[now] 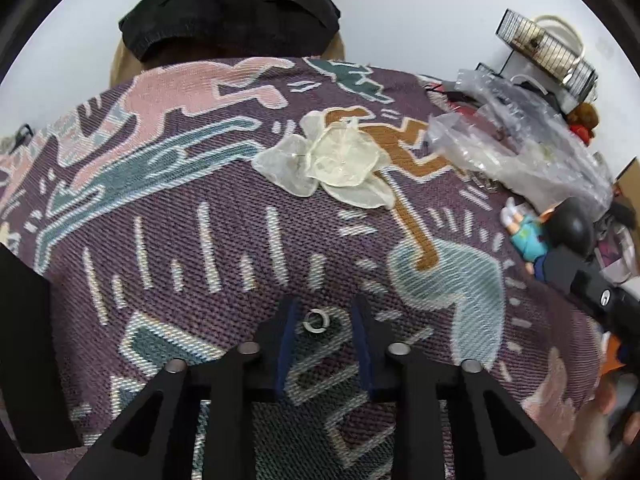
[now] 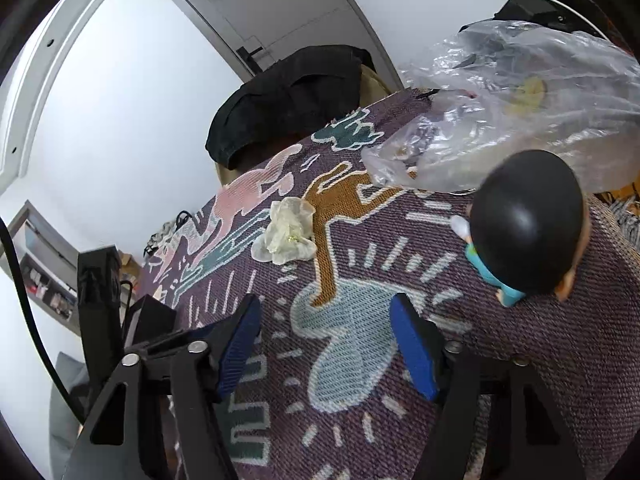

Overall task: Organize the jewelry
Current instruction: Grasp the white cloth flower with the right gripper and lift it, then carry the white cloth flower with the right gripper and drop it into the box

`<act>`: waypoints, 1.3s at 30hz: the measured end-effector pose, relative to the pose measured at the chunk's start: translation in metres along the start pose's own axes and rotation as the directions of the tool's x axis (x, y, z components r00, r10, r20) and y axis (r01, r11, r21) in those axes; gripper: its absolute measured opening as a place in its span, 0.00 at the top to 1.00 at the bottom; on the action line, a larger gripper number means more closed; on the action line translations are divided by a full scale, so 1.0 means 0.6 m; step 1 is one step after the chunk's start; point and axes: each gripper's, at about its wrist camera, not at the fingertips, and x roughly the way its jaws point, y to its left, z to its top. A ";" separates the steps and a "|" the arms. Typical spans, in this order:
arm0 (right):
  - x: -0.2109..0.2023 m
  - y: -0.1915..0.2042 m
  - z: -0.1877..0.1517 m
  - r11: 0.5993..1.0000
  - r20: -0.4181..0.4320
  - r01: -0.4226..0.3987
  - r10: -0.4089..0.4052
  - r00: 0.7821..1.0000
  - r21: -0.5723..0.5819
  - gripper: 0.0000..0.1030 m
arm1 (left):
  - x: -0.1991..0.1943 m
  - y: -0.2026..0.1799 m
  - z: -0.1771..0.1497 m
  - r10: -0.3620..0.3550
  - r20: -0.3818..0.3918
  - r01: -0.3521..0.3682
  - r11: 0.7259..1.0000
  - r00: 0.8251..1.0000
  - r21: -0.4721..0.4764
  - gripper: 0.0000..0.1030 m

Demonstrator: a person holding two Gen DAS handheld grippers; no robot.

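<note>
A small silver ring (image 1: 316,321) is being straddled by the left gripper (image 1: 325,322) near the near edge of the patterned table cloth (image 1: 168,240); its pads are standing narrowly apart beside the ring without yet pressing on it, so the pick-up appears to be the step in hand. Closing squarely on so small a ring is being called for next. Farther in, the right gripper (image 2: 326,346) is being held wide apart and empty over the cloth, with organza pouches (image 1: 332,160) lying toward the far edge.

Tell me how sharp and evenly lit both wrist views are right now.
Left wrist view: ring between the fingers is sharp, light even, right edge smeared near the figurine. Right wrist view: crisp, glare on the plastic bag, strong fisheye bending of the door.
</note>
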 end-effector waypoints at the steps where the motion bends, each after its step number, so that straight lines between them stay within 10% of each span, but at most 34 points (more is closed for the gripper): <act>1: 0.004 0.004 0.005 1.000 -0.003 -0.002 0.002 1.000 -0.002 0.39 | 0.001 -0.002 -0.001 0.017 0.003 -0.017 1.000 1.000 0.004 0.80; 23: 0.169 0.108 0.095 0.984 -0.167 0.094 -0.120 0.979 -0.154 0.43 | -0.191 0.116 0.024 0.092 0.222 -0.081 0.995 0.971 -0.059 0.88; 29: 0.220 0.098 0.105 0.973 -0.180 0.163 -0.192 0.965 -0.163 0.63 | -0.237 0.186 0.009 0.135 0.249 -0.107 0.987 0.959 -0.121 0.88; 31: 0.232 0.094 0.104 0.977 -0.205 0.148 -0.179 0.962 -0.155 0.96 | -0.247 0.206 0.000 0.147 0.251 -0.117 0.984 0.957 -0.132 0.88; 39: 0.178 0.151 0.105 0.974 -0.114 0.064 -0.090 0.989 -0.216 0.98 | -0.250 0.272 -0.025 0.159 0.228 -0.118 0.976 0.961 -0.183 0.87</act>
